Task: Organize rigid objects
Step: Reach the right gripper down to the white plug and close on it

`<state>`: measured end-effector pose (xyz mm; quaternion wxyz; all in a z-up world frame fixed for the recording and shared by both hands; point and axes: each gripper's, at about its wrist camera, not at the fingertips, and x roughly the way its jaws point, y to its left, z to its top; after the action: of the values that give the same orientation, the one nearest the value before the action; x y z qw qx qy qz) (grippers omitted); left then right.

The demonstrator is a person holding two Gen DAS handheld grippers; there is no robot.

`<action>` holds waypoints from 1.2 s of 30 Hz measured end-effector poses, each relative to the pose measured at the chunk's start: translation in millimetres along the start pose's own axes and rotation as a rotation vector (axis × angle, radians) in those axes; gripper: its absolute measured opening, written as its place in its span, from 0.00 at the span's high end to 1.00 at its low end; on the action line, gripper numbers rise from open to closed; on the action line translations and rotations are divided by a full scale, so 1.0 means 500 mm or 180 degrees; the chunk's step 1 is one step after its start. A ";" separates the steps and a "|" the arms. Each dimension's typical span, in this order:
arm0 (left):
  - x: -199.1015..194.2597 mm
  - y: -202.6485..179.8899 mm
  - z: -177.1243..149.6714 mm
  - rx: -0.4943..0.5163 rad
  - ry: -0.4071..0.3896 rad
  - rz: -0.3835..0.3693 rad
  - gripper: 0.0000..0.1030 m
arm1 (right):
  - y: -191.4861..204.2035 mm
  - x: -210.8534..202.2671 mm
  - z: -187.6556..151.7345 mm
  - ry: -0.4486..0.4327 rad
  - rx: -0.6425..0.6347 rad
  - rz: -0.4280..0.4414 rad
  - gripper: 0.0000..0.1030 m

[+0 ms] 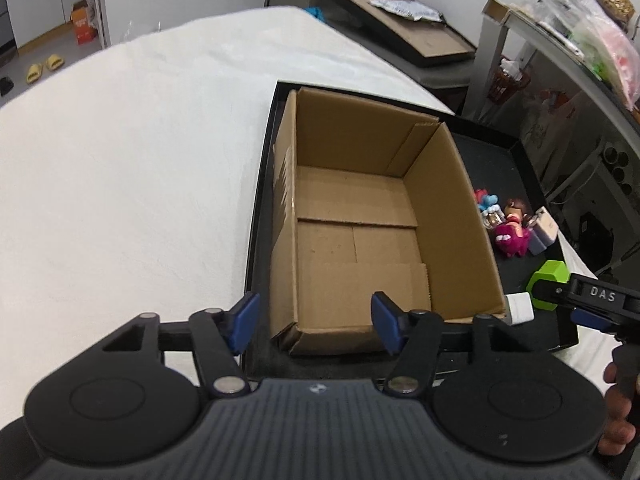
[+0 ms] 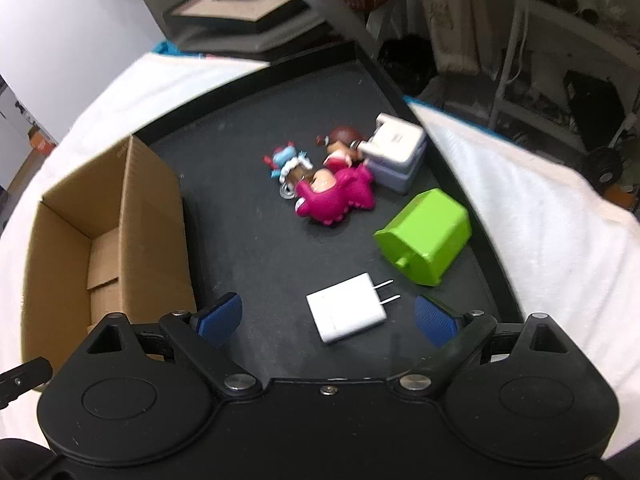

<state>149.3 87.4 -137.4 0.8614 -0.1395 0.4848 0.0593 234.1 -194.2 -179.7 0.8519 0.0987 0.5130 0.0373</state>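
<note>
An empty cardboard box (image 1: 360, 216) stands in a black tray (image 1: 492, 152). My left gripper (image 1: 314, 322) hangs open over the box's near left corner, holding nothing. In the right wrist view the tray floor (image 2: 248, 240) carries a white plug charger (image 2: 346, 312), a green block (image 2: 426, 236), a magenta toy (image 2: 336, 196), a small blue-and-red figure (image 2: 286, 162), a brown-haired figure (image 2: 342, 142) and a pale lilac-and-white charger (image 2: 398, 152). My right gripper (image 2: 326, 320) is open, its blue pads either side of the white charger, apart from it. The box (image 2: 108, 232) is to its left.
The tray rests on a white cloth surface (image 1: 140, 140). Another black tray (image 1: 404, 28) lies beyond the far edge. Cluttered shelves (image 1: 580, 40) stand to the right. A person's hand (image 1: 618, 412) holds the right gripper (image 1: 588, 300) at the tray's near right corner.
</note>
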 end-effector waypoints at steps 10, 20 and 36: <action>0.051 -0.003 0.024 -0.0017 0.0189 0.0086 0.57 | 0.053 0.088 0.003 0.0217 -0.0408 -0.0329 0.10; 0.064 0.022 0.028 -0.0047 0.0220 0.0193 0.85 | 0.096 0.104 -0.009 0.0078 -0.0764 -0.0579 0.51; 0.062 0.030 0.016 -0.0077 0.0111 0.0185 0.87 | 0.063 0.067 -0.005 0.0160 -0.0350 -0.0155 0.96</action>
<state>168.7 102.9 -162.7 0.8489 -0.1368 0.5029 0.0878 248.8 -157.7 -203.4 0.8435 0.0383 0.5337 0.0471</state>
